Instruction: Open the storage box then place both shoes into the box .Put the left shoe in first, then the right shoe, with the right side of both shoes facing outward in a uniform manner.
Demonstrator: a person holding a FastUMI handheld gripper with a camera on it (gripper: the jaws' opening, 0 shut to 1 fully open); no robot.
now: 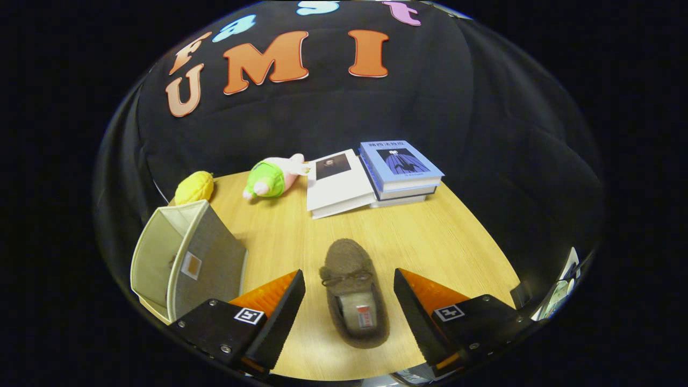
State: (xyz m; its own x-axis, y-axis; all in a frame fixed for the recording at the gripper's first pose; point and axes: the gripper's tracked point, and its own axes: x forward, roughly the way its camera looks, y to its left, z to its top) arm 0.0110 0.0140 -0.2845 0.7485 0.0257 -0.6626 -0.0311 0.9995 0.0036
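Shoe (353,290), a brown fuzzy slipper with a small bow across its top, lies flat on the wooden surface (430,236) between our two fingers (279,312), its toe pointing away from us and its opening toward us. Our fingers stand wide apart, one on each side of the slipper, with clear wood between each finger and the shoe, so we grip nothing. We see the gripper (349,309) hovering low over the near part of the surface. Just beside the left finger stands the storage box (185,260), a grey fabric bin with a pale lining, tipped so that its open mouth faces left. Beyond the shoe, well apart from it, we see a stack of books (376,177), a green and pink plush toy (271,177), and a yellow toy (194,187) near the box's far corner.
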